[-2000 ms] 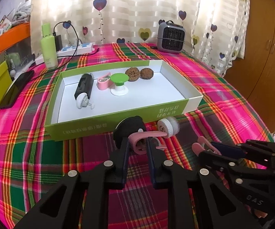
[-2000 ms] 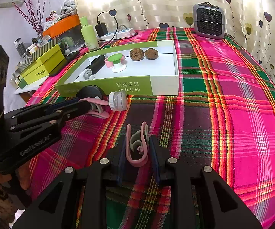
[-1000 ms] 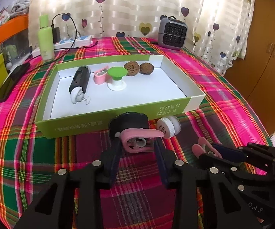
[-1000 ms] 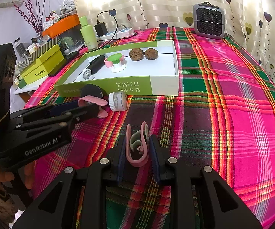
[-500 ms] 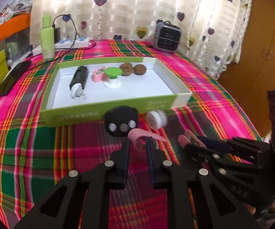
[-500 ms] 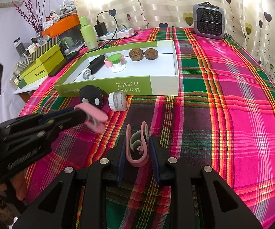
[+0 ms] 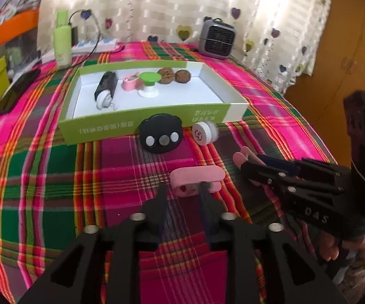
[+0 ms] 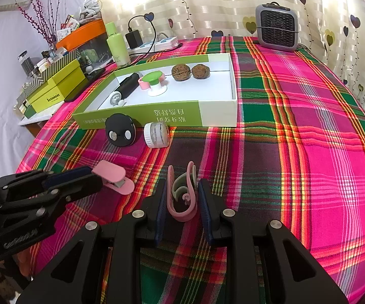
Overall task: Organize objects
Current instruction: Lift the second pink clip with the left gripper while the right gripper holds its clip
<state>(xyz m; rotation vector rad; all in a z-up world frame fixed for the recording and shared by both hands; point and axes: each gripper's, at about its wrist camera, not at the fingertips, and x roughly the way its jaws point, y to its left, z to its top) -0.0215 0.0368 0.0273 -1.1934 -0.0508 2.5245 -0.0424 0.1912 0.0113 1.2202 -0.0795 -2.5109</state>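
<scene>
The left gripper (image 7: 183, 190) hangs over the plaid tablecloth (image 7: 55, 177) with its jaws opening; a pink clip (image 7: 197, 178) lies crosswise at its fingertips, and whether the pads press on it cannot be told. The right gripper (image 8: 182, 195) pinches a second pink clip (image 8: 182, 195) between its pads, the clip standing on edge with its curl toward the camera. Ahead of both, the green-and-white box (image 8: 215, 112) sits open, its near wall toward the grippers; a black round gadget (image 7: 160, 136) and a small white jar (image 7: 204, 133) lie just beside that wall, outside the box. Inside, along the far wall, stand a black roller (image 7: 105, 88), a pink piece (image 7: 129, 83), a green-topped knob (image 7: 150, 82) and two walnuts (image 8: 190, 72); the near half and right end of the box floor are bare white. Between the grippers and the gadget and jar runs an open strip of cloth. The right-hand side of the table, out to the grey heater (image 8: 276, 26) and the curtain, is clear cloth. The left edge is crowded by a green bottle (image 8: 117, 46), a power strip (image 8: 157, 43), a dark phone (image 7: 15, 91) and yellow-green cartons (image 8: 55, 86).
</scene>
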